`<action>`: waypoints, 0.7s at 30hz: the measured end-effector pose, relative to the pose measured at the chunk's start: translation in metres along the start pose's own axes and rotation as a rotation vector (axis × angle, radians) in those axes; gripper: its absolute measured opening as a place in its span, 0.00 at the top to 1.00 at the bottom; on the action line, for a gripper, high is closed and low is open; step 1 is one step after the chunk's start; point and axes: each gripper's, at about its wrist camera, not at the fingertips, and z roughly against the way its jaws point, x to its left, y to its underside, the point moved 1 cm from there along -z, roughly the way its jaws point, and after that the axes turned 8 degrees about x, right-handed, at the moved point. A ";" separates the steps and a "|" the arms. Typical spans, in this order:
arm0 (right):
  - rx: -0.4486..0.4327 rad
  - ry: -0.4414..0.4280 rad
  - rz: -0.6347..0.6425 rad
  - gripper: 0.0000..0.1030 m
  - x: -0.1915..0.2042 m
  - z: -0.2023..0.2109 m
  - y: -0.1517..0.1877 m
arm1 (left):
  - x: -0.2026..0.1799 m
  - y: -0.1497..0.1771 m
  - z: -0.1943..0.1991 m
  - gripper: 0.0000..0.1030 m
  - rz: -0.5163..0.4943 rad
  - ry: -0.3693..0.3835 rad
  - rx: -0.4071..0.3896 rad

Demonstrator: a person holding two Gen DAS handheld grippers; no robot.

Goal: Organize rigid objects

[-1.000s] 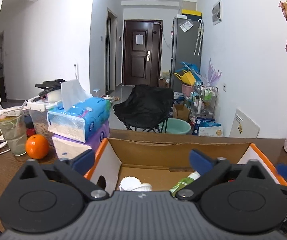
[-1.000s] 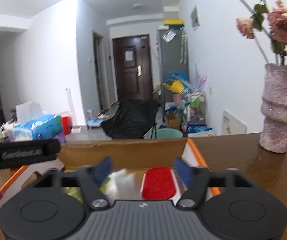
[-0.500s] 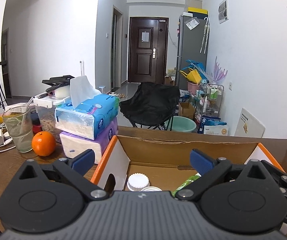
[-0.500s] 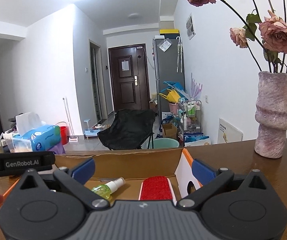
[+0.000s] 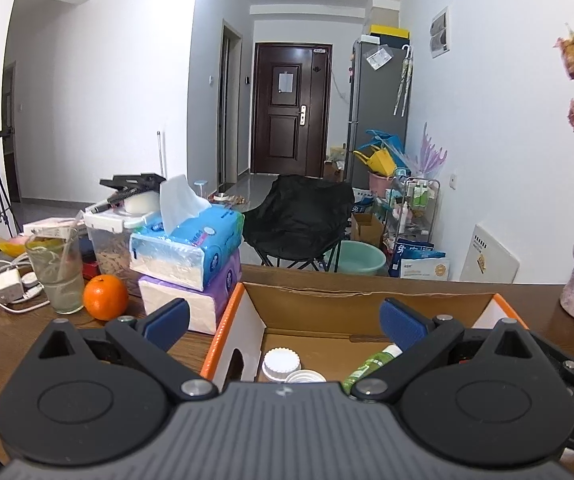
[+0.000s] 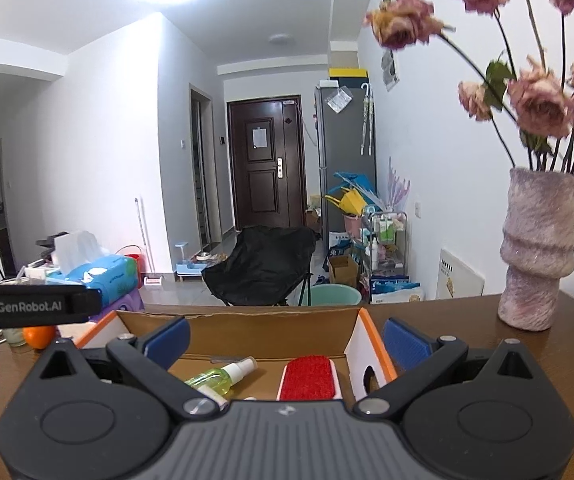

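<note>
Both grippers, left (image 5: 283, 322) & right (image 6: 285, 338), hover w/ jaws spread wide, empty, above an open box (image 6: 353, 350). Spray bottle (image 6: 219, 376) lies inside, long axis diagonal, nozzle up-right, just below-left of right gripper, prob. the nearer one. Red brush (image 6: 309, 376) beside it.

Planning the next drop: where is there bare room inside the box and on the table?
In the box: bare floor along the back wall, behind the spray bottle and red brush. On the table: bare between box and vase. Crowded left of the box: tissue packs, orange, glass.
</note>
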 end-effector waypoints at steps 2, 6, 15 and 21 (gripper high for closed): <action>-0.005 -0.004 0.008 0.00 0.000 0.012 0.000 | 0.001 0.001 0.012 0.00 -0.006 0.005 -0.005; -0.013 -0.001 0.008 0.00 -0.004 0.036 -0.001 | 0.002 0.006 0.036 0.00 -0.020 0.008 -0.010; -0.015 0.003 -0.003 0.00 -0.010 0.100 0.006 | 0.009 0.024 0.098 0.00 -0.042 0.024 -0.019; -0.008 0.016 -0.001 0.00 -0.011 0.148 0.016 | 0.004 0.044 0.147 0.00 -0.079 0.028 -0.026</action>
